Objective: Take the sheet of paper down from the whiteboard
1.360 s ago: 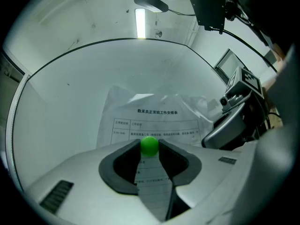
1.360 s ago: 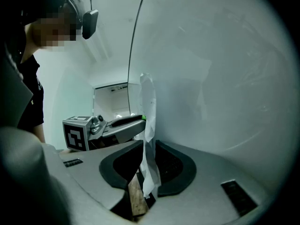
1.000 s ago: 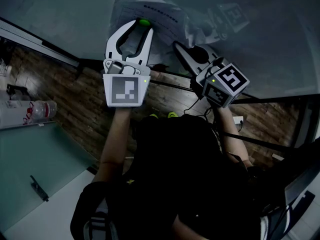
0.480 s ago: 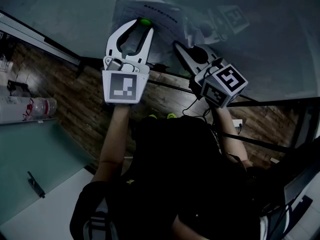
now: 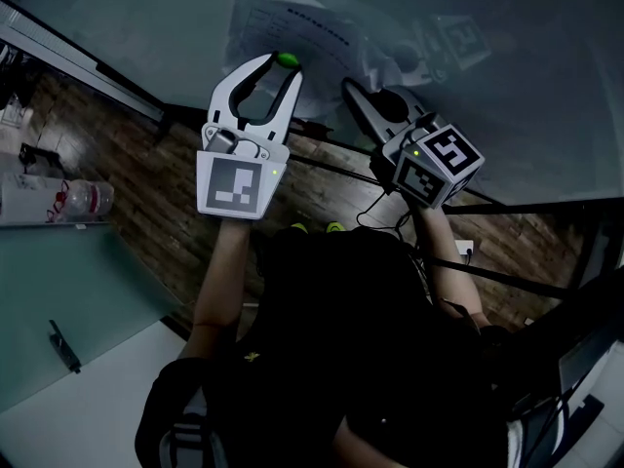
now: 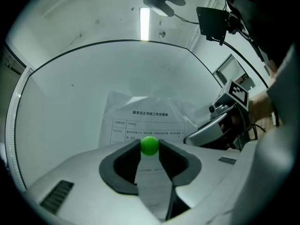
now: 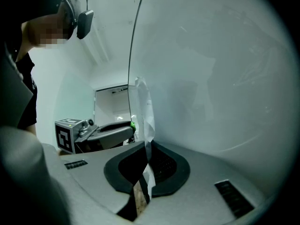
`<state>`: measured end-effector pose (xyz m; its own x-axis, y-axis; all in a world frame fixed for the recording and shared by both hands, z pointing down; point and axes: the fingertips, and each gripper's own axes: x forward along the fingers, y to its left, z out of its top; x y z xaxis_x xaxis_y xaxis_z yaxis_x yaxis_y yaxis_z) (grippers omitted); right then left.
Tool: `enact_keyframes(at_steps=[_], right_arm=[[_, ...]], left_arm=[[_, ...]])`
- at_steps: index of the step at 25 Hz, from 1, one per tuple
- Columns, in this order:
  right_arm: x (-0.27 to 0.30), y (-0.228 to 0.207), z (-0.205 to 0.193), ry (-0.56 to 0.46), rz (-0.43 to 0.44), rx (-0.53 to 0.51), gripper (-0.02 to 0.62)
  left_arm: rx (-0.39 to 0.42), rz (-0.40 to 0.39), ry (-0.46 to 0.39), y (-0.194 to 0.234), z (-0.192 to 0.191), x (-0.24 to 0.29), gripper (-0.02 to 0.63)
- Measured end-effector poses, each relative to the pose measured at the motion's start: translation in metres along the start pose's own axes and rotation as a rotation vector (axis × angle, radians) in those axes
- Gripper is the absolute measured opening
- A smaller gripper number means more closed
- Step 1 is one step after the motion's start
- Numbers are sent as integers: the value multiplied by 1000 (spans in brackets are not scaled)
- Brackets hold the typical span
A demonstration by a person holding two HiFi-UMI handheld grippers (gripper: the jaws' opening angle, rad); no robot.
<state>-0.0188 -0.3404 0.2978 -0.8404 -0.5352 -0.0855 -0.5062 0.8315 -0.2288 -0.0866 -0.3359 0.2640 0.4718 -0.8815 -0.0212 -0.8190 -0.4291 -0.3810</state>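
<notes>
A printed sheet of paper [image 5: 292, 29] lies against the whiteboard [image 5: 127, 27]. My white left gripper [image 5: 283, 63] is shut on a small green magnet [image 5: 286, 59] in front of the sheet's middle. In the left gripper view the magnet [image 6: 150, 145] sits pinched between the jaw tips, with the paper [image 6: 145, 116] behind it. My dark right gripper [image 5: 347, 87] is shut on the sheet's right edge. The right gripper view shows that edge [image 7: 143, 111] standing off the board and running down into the closed jaws [image 7: 146, 149].
The whiteboard's lower frame [image 5: 117, 91] crosses above a wooden floor [image 5: 146, 193]. A plastic bottle [image 5: 73, 200] lies on a shelf at the left, above a glass tabletop [image 5: 68, 291]. Cables [image 5: 380, 198] hang below the right gripper.
My left gripper has drawn back slightly from the sheet with the green magnet in its jaws. The right gripper keeps its hold on the paper's edge without moving.
</notes>
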Motion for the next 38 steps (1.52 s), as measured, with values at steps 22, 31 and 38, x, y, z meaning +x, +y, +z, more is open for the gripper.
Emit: enact_keyframes(at_steps=[22, 31, 38], right_arm=[[-5, 4, -8, 41, 67, 37, 11], [-1, -1, -17, 71, 77, 66, 11], [-28, 9, -32, 65, 74, 75, 11]], left_arm=[[-125, 15, 53, -5, -20, -17, 126], [-164, -11, 78, -7, -30, -10, 126], [-165, -35, 68, -36, -34, -27, 126]])
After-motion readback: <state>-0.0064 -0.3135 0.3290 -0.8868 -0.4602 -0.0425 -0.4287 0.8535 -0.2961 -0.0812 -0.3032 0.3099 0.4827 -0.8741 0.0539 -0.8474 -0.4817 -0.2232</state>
